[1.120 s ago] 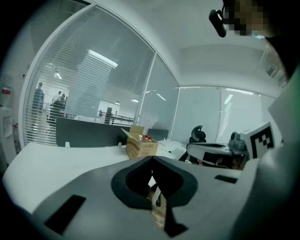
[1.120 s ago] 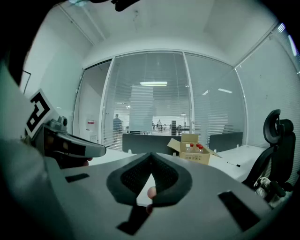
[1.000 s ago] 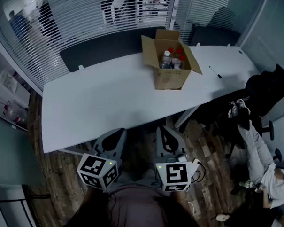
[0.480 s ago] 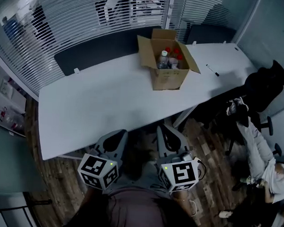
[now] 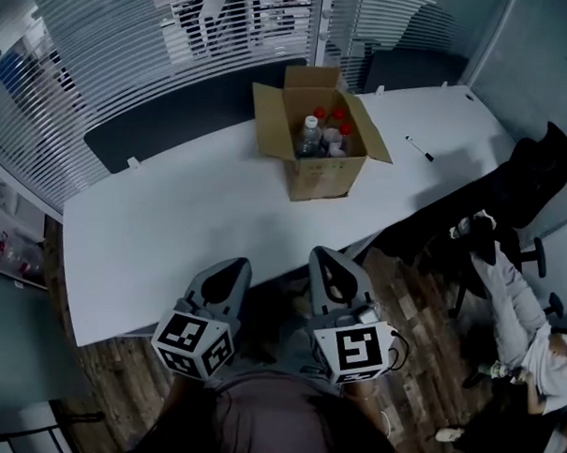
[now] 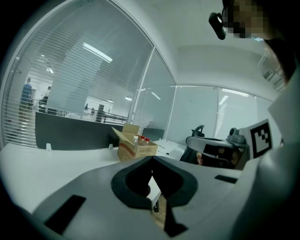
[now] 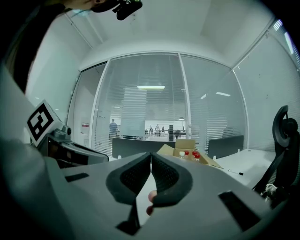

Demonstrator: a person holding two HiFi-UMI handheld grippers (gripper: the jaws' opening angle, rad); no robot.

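Left gripper view shows the left gripper [image 6: 152, 158] with its two dark pads pressed tip to tip. They hold nothing, and only the hollow behind the tips gapes. Right gripper view shows the right gripper [image 7: 150, 154] the same way, with its pads meeting at the tip and empty. What looks like one of the person's own fingertips [image 7: 151, 195] shows through the gap below the pads.

From the head view, both grippers sit side by side close to the person's body. They are above the wooden floor [image 5: 431, 274], just short of the near edge of the white table [image 5: 171, 235], and touch nothing.

The cardboard box [image 5: 315, 180] stands on the far right part of that table with its flaps spread open, well apart from both grippers. It lies ahead of the right gripper and to the right of the left one. Inside it stand upright bottles [image 5: 311, 133], several with red caps and one with a white cap. The near edge and a stretch of tabletop lie between the grippers and the box.

A black pen [image 5: 418, 149] lies on the table to the right of the box. A dark partition [image 5: 175, 122] runs along the table's far edge, with a glass wall and blinds [image 5: 132, 45] behind it. To the right of the table is a black office chair [image 5: 539, 176], and near it a seated person's legs [image 5: 506, 296].
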